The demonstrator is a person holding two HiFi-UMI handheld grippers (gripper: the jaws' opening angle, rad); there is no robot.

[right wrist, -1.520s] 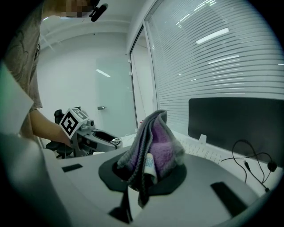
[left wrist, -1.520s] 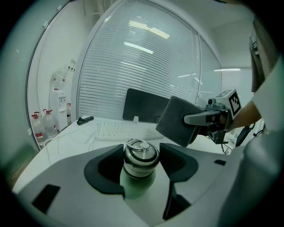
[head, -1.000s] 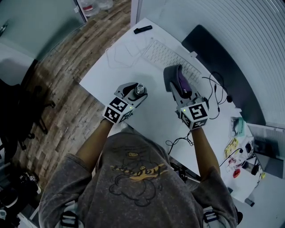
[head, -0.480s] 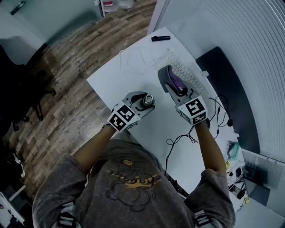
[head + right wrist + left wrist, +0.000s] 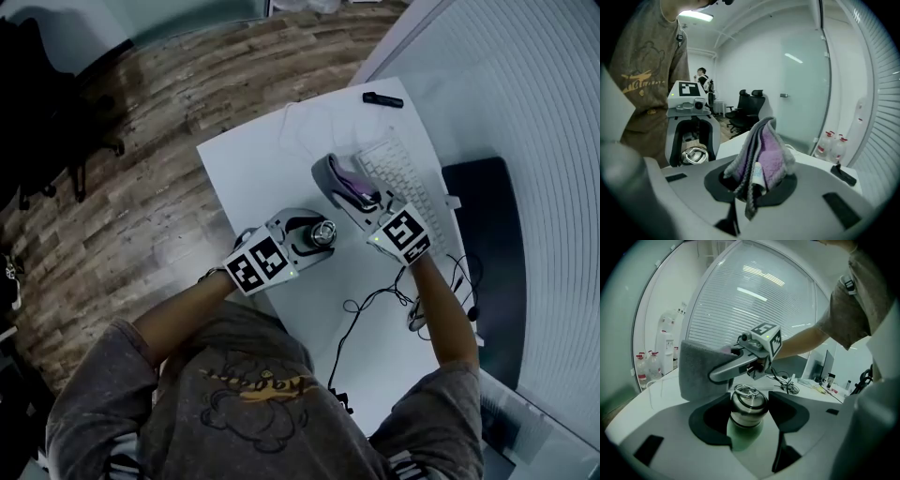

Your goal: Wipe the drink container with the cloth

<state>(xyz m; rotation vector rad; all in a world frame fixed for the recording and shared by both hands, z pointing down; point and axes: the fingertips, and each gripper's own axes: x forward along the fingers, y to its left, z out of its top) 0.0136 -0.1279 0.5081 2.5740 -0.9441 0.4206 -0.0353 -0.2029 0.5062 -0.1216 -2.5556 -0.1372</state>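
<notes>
A steel drink bottle [image 5: 747, 409] with a ring-topped metal lid stands upright between the jaws of my left gripper [image 5: 314, 232], which is shut on its body over the white table [image 5: 253, 164]. My right gripper [image 5: 354, 193] is shut on a folded grey and purple cloth [image 5: 762, 152]. In the head view the cloth [image 5: 337, 174] hangs just right of and beyond the bottle [image 5: 324, 231], a small gap apart. In the left gripper view the cloth [image 5: 697, 371] hangs behind the bottle's lid, not touching it.
A white keyboard [image 5: 405, 176] lies right of the cloth, and a black pen-like object [image 5: 382, 99] sits near the table's far edge. Cables [image 5: 373, 302] trail near the person's right forearm. Wood floor [image 5: 131, 141] lies left of the table. Water jugs [image 5: 833, 143] and office chairs [image 5: 747, 108] stand farther off.
My right gripper has swung the cloth left and down, close to the bottle. The left gripper and bottle have stayed where they were. The head camera's view has turned.
</notes>
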